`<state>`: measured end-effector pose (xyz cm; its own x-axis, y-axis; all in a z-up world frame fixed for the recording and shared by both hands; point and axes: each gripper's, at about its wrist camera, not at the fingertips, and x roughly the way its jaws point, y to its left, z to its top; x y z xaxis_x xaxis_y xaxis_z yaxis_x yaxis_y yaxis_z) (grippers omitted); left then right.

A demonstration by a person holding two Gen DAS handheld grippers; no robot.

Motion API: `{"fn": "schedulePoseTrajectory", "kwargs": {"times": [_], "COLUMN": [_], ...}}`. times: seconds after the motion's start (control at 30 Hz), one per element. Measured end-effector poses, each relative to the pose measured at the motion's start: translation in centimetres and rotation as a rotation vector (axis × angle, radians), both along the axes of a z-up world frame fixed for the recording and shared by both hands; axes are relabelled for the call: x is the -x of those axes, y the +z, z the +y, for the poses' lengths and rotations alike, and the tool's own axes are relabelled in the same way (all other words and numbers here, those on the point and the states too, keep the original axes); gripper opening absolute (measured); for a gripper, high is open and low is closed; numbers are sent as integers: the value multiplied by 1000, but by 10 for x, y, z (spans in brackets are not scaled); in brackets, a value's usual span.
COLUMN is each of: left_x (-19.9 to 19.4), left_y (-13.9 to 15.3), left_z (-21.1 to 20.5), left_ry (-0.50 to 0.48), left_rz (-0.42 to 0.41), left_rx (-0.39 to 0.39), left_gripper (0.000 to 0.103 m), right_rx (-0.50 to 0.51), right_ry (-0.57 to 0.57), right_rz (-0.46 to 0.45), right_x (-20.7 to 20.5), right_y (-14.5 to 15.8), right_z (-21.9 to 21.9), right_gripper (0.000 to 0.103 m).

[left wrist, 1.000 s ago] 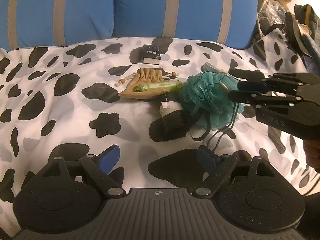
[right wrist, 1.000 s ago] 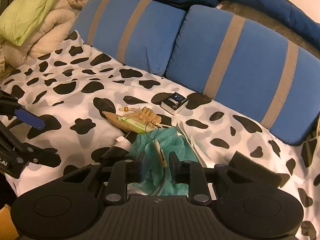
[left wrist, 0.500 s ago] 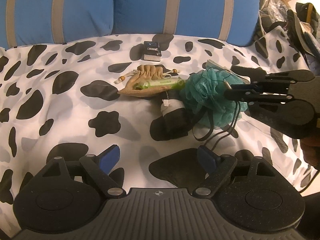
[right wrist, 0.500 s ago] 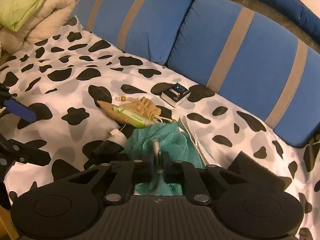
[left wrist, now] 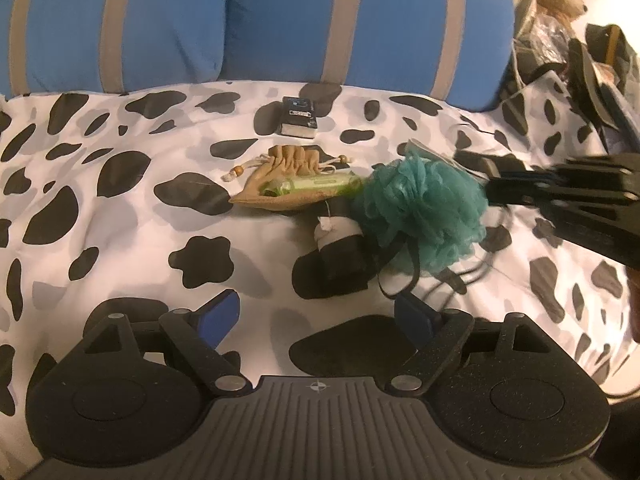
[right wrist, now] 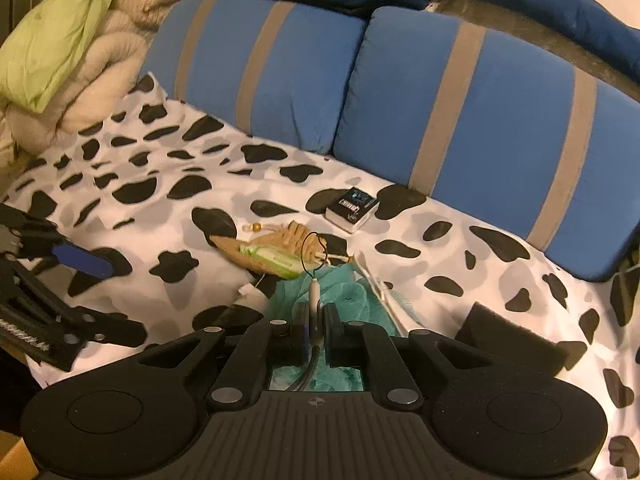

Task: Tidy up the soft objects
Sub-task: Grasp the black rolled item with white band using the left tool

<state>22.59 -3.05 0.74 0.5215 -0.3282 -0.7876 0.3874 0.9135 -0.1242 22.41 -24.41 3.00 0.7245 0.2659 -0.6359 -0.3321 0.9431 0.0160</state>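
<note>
Since the teal bath pouf (left wrist: 424, 204) on the bed, at 1 o'clock of my spread left gripper (left wrist: 316, 318), is featherlight, squashy mesh, my right gripper (right wrist: 315, 330) is clamped on its cord instead.

Warm, dim indoor light gives both views a yellowish cast. The fisheye lens bends the blue cushions (left wrist: 360, 20) and darkens the corners. The right gripper (left wrist: 490, 194) is smeared with motion blur; the spotted sheet (right wrist: 160, 216) stays fairly sharp with soft shadows.
</note>
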Motion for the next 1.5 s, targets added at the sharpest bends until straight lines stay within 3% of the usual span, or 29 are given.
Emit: {"fn": "schedulePoseTrajectory", "kwargs": {"times": [0.3, 0.5, 0.57, 0.83, 1.07, 1.23, 1.3, 1.5], "left_x": [-22, -40, -47, -69, -81, -86, -86, -80], "left_y": [-11, -25, -30, -49, -62, -71, -70, -66], "left_z": [-4, -20, -27, -54, -65, -64, -64, -64], "left_ry": [74, 87, 86, 90, 93, 113, 105, 77], "left_rz": [38, 86, 97, 113, 141, 156, 153, 154], "left_rx": [26, -2, -13, -51, -35, -16, -15, -39], "left_gripper": [85, 82, 76, 73, 57, 54, 43, 41], "right_rx": [-33, -50, -58, -94, -123, -129, -132, -127], "right_ry": [-18, -35, -45, -82, -107, -114, -117, -115], "right_rz": [-11, 4, 16, 29, 39, 44, 49, 80], "right_x": [28, 43, 48, 63, 68, 70, 70, 66], "right_y": [17, 15, 13, 15, 15, 14, 13, 8], "right_z": [-24, -42, -48, -74, -91, -94, -94, -93], "right_gripper": [9, 9, 9, 9, 9, 9, 9, 9]}}
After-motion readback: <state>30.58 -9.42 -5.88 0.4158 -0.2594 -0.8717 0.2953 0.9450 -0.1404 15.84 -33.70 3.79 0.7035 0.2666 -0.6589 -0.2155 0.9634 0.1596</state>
